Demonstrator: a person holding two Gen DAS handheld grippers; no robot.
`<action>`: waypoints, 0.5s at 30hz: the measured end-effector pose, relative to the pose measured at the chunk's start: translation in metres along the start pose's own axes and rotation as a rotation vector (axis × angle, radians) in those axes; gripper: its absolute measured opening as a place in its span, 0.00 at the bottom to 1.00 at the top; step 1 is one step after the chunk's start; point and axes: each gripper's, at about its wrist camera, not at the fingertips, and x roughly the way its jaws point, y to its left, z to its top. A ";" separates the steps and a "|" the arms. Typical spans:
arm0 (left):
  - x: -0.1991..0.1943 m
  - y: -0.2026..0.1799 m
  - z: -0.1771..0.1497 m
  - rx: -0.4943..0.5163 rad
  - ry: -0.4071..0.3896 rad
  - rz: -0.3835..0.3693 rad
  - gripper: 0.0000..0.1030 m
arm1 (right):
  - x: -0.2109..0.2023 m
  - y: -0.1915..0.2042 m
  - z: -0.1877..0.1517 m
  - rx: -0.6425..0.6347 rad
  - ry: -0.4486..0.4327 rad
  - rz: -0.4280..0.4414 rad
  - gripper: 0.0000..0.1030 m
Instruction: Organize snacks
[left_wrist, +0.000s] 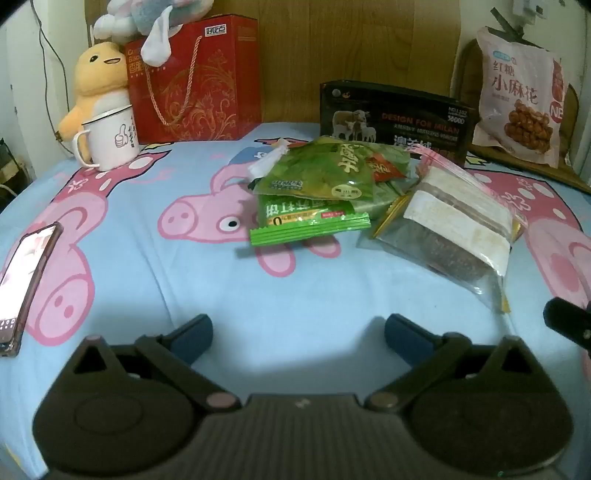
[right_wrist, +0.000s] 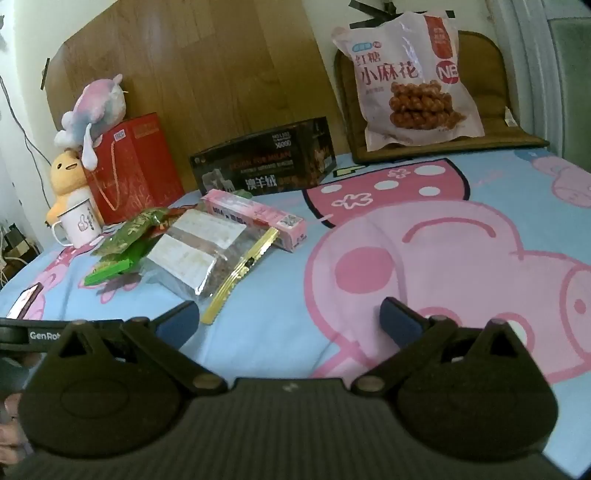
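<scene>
Snacks lie in a loose pile on the blue cartoon-pig bedsheet (left_wrist: 147, 280). Green packets (left_wrist: 325, 173) overlap a smaller bright green wrapper (left_wrist: 310, 223). Right of them lies a clear zip bag (left_wrist: 454, 225) with dark contents and white labels, also visible from the right wrist (right_wrist: 199, 251). A pink box (right_wrist: 255, 218) lies behind the zip bag. A large pink twisted-dough snack bag (right_wrist: 410, 77) leans on a brown cushion (right_wrist: 491, 122). My left gripper (left_wrist: 297, 332) is open above bare sheet, short of the pile. My right gripper (right_wrist: 288, 319) is open too, its left finger near the zip bag's yellow edge.
A black box (left_wrist: 402, 118), a red gift bag (left_wrist: 195, 77), a white mug (left_wrist: 109, 142) and plush toys (left_wrist: 98, 74) line the wooden headboard. A phone (left_wrist: 26, 284) lies at the left of the sheet. The other gripper's tip (left_wrist: 569, 325) shows at the right edge.
</scene>
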 end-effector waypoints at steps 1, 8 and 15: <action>0.000 0.000 0.000 0.000 0.001 0.000 1.00 | 0.001 0.000 0.000 -0.003 0.003 -0.003 1.00; 0.000 0.000 -0.001 0.001 -0.012 -0.002 1.00 | -0.001 0.000 -0.001 -0.006 -0.001 -0.004 1.00; -0.008 0.002 -0.016 0.041 -0.118 -0.057 1.00 | 0.000 0.000 -0.002 -0.003 -0.003 0.006 1.00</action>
